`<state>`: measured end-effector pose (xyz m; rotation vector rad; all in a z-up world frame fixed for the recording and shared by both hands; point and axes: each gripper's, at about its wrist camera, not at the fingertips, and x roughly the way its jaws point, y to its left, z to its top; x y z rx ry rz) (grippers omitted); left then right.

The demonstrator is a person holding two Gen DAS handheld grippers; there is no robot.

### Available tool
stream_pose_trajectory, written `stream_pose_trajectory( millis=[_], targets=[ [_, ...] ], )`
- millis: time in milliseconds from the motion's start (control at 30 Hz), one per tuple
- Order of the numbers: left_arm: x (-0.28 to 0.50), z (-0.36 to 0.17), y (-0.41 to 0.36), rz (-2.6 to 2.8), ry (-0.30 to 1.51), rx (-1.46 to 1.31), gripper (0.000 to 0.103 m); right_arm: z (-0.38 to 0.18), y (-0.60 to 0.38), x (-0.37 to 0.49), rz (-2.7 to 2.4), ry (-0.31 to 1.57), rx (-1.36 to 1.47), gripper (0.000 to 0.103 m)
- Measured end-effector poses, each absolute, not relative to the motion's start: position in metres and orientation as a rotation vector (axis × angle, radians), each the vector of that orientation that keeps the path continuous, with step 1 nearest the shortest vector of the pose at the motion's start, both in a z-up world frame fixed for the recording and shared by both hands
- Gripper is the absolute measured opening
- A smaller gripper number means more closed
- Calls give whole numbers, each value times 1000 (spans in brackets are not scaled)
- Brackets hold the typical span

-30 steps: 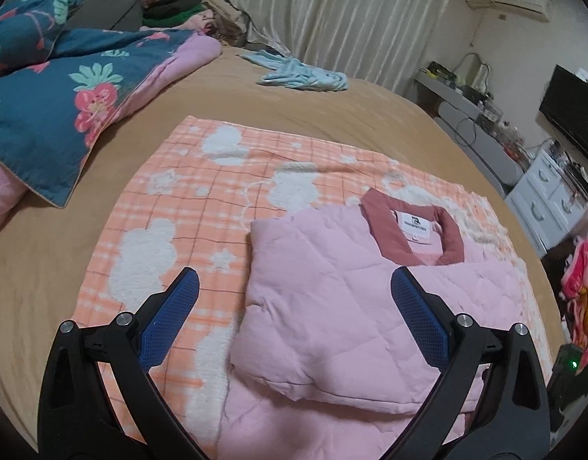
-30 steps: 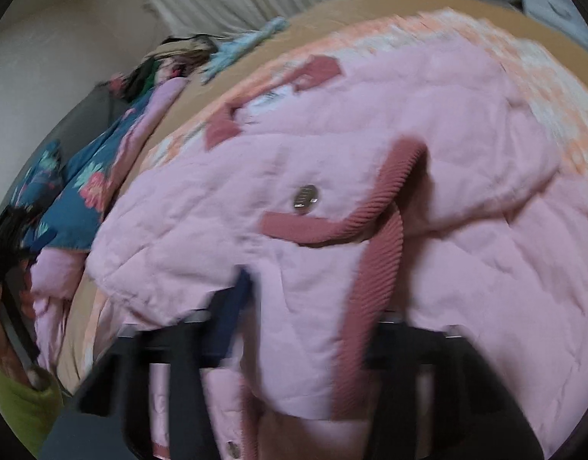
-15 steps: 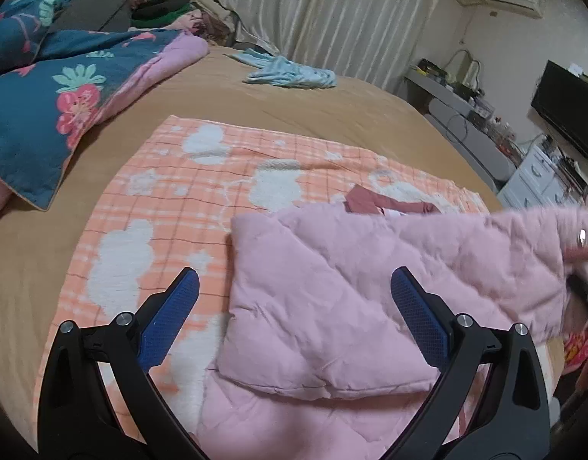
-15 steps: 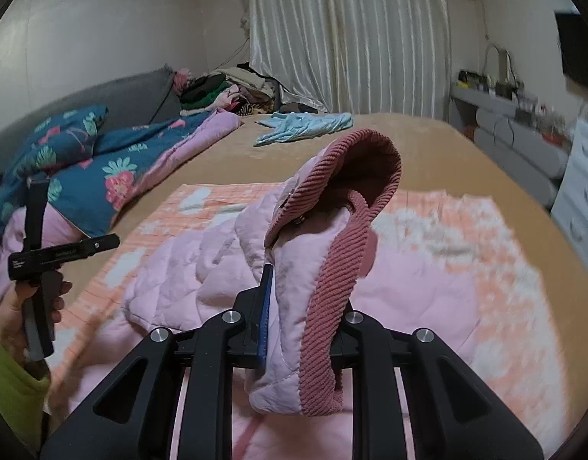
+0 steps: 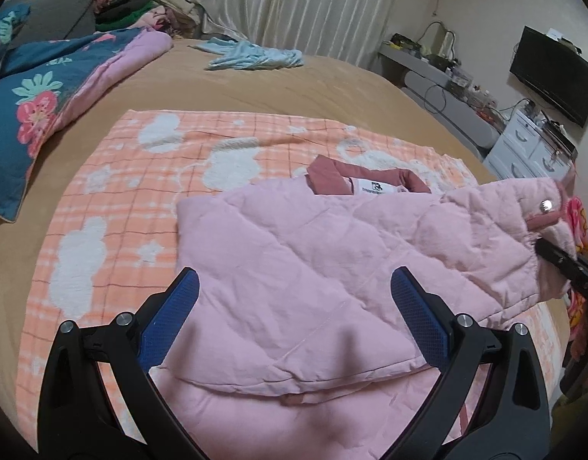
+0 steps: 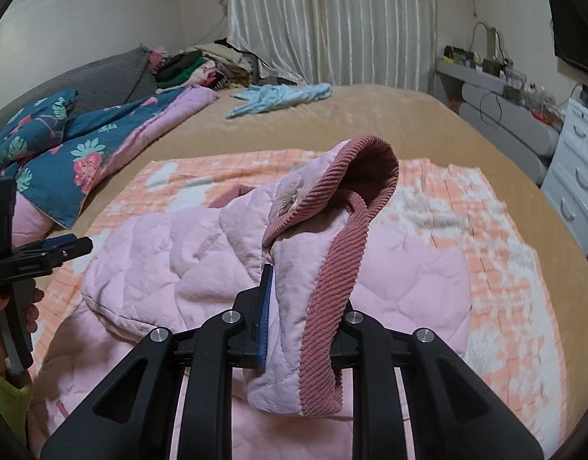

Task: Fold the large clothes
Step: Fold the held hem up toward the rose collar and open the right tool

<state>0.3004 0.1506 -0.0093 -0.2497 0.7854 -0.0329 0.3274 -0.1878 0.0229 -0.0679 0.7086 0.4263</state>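
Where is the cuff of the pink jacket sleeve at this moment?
The cuff is lifted above the jacket, clamped in the right gripper at the centre of the right wrist view. In the left wrist view it is at the far right edge.

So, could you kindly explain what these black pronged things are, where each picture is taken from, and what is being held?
No robot here: a person holds a two-fingered grasping tool in each hand, and each carries a wide-angle camera looking along its fingers. One picture comes from the left tool, whose blue-padded fingers stand open above a pink quilted jacket. The other comes from the right tool, shut on the jacket's ribbed cuff and lifting that sleeve. The jacket lies on an orange checked blanket spread over a tan bed. A floral quilt and a light blue garment lie further off.
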Motion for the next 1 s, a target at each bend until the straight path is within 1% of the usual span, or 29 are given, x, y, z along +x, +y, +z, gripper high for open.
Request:
stream_pose_trajectory(
  millis=[100, 300, 500, 600, 667, 733, 867, 1000],
  targets=[
    [304, -14, 144, -44, 798, -242, 94, 12, -190, 331, 415, 736, -57, 19],
    [306, -20, 130, -72, 809, -210, 94, -3, -191, 336, 384, 772, -60, 24],
    [309, -24, 122, -82, 822, -194, 94, -12, -196, 341, 355, 786, -48, 34],
    [308, -25, 119, -85, 826, -189, 94, -17, -199, 342, 337, 793, -28, 43],
    [309, -26, 116, -91, 828, -188, 94, -20, -202, 341, 331, 795, -16, 51],
    [309, -26, 114, -92, 831, -183, 93, -20, -205, 340, 319, 791, -12, 56],
    [310, -28, 109, -103, 838, -177, 93, -14, -211, 331, 287, 750, -13, 71],
    [312, -35, 104, -107, 864, -167, 93, -5, -211, 323, 283, 715, -19, 75]
  ],
)
